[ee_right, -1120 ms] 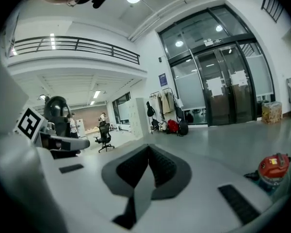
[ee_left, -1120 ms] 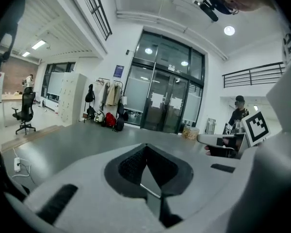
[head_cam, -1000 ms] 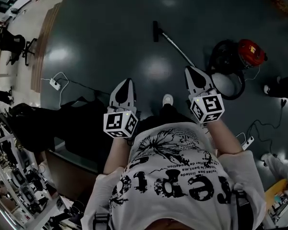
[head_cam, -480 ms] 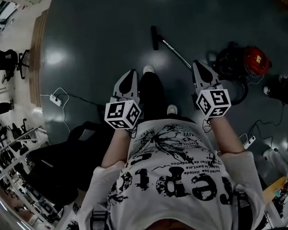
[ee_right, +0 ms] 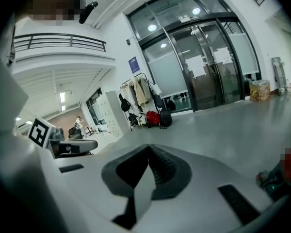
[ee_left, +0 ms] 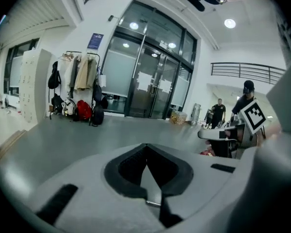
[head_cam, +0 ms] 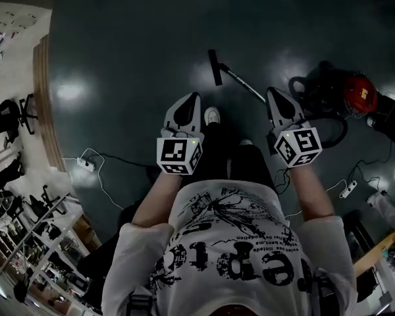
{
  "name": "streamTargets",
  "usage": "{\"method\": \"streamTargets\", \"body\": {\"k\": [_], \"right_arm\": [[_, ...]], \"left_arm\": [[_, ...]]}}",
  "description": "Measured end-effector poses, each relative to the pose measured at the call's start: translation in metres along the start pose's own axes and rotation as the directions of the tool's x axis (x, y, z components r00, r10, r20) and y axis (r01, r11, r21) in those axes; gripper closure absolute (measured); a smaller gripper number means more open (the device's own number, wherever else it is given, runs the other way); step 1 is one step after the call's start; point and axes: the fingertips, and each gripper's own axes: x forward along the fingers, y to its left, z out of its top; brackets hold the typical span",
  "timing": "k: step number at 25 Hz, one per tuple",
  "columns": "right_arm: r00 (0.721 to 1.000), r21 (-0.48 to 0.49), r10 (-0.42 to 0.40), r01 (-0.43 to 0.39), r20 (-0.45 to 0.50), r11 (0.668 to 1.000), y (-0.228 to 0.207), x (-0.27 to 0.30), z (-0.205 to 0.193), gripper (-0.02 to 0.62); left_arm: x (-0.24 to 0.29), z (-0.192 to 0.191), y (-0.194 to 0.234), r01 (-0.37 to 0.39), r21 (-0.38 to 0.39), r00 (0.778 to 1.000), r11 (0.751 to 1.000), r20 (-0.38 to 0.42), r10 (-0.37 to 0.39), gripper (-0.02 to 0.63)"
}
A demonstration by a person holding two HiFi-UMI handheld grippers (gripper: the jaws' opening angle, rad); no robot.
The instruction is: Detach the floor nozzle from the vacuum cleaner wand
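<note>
In the head view the black floor nozzle [head_cam: 214, 66] lies on the dark floor, joined to the thin metal wand [head_cam: 245, 85]. The wand runs back and to the right towards the black hose [head_cam: 321, 92] and the red vacuum body [head_cam: 360, 93]. My left gripper [head_cam: 193, 98] is in the air, left of the wand and short of the nozzle; it is shut and holds nothing. My right gripper [head_cam: 274, 93] hovers just beside the wand's near end, also shut and holding nothing. Both gripper views show their jaws pressed together, left gripper [ee_left: 146, 147] and right gripper [ee_right: 149, 149], over bare floor.
A power strip [head_cam: 86, 164] with its cable lies on the floor at the left and another power strip [head_cam: 347, 190] at the right. Shelving [head_cam: 33, 242] and a chair [head_cam: 5, 118] line the left side. Glass doors [ee_left: 150, 84], a coat rack [ee_left: 77, 93] and standing people [ee_left: 217, 113] are far ahead.
The person has walked forward, so the nozzle, wand and vacuum now lie nearer in the head view. Both grippers travelled with the body and stayed shut.
</note>
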Motion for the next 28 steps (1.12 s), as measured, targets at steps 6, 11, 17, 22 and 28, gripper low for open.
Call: {"method": "streamTargets", "body": {"k": [6, 11, 17, 22, 28], "right_arm": [[0.995, -0.03, 0.029, -0.032, -0.095, 0.999, -0.056, 0.091, -0.094, 0.592], [0.979, -0.18, 0.051, -0.087, -0.196, 0.98, -0.125, 0.174, -0.245, 0.592], [0.952, -0.231, 0.034, -0.108, -0.303, 0.967, -0.207, 0.267, -0.431, 0.591], [0.922, -0.274, 0.03, -0.146, -0.386, 0.951, -0.253, 0.337, -0.559, 0.579], [0.822, -0.321, 0.016, -0.24, -0.569, 0.916, -0.276, 0.38, -0.666, 0.443]], "left_arm": [[0.103, -0.072, 0.031, 0.036, 0.01, 0.999, 0.999, 0.012, -0.036, 0.603], [0.195, -0.199, 0.074, 0.029, 0.058, 0.999, 0.998, 0.018, -0.03, 0.603], [0.291, -0.368, 0.129, 0.061, 0.102, 0.998, 0.993, -0.007, -0.061, 0.603], [0.359, -0.483, 0.162, 0.086, 0.086, 0.996, 0.993, -0.022, -0.084, 0.603], [0.395, -0.535, 0.17, 0.147, 0.164, 0.989, 0.975, -0.04, -0.142, 0.603]]}}
